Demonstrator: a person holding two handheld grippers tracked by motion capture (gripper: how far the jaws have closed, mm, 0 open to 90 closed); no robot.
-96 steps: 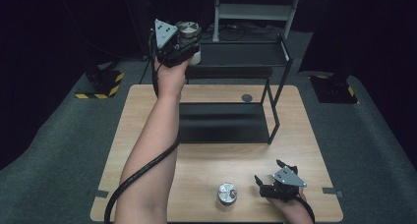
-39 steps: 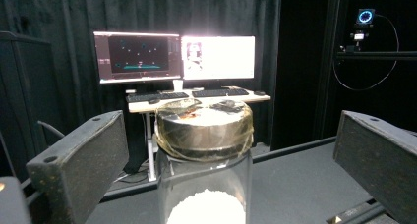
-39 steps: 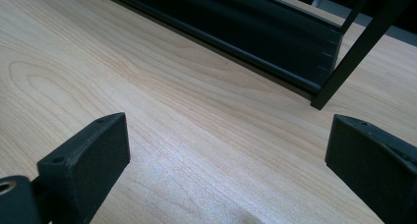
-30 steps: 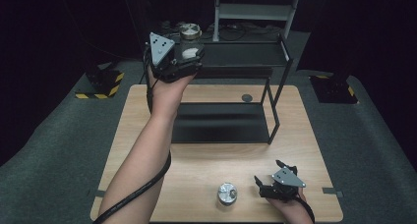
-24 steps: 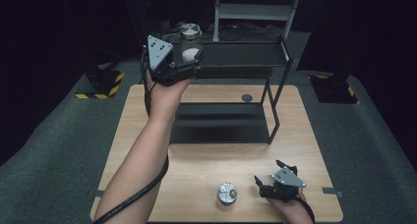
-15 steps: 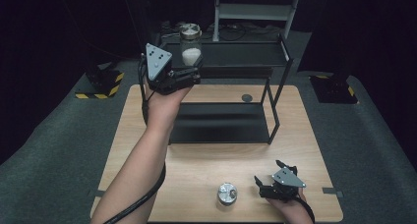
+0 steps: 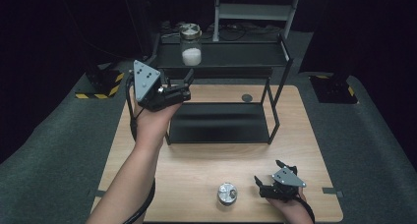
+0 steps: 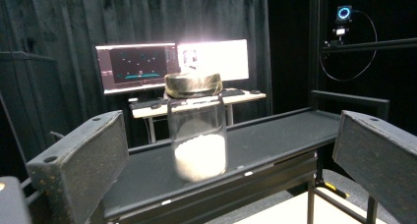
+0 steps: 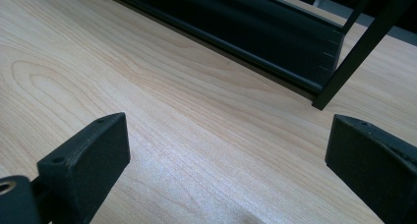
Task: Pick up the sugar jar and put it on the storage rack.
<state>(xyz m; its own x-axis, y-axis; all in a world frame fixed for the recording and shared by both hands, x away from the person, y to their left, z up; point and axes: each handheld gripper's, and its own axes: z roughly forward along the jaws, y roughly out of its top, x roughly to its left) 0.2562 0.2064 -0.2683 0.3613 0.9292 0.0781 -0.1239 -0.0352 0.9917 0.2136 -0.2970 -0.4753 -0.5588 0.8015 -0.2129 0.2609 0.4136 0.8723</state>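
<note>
Clear glass jar (image 7: 191, 44) with a dull metal lid, upright on the top shelf of the black metal rack (image 7: 255, 57).

I see the jar standing straight, lid on, roughly the bottom third filled with a white granular powder. It sits on the left half of the upper shelf, well apart from the rack's corner posts. From the left gripper view the jar (image 8: 196, 127) stands free on the dark shelf surface, nothing touching it, centred in front of me and slightly back from the shelf's near edge.

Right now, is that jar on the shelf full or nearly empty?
Partly filled: the jar stands upright with white powder only in its lower third, lid on.
</note>
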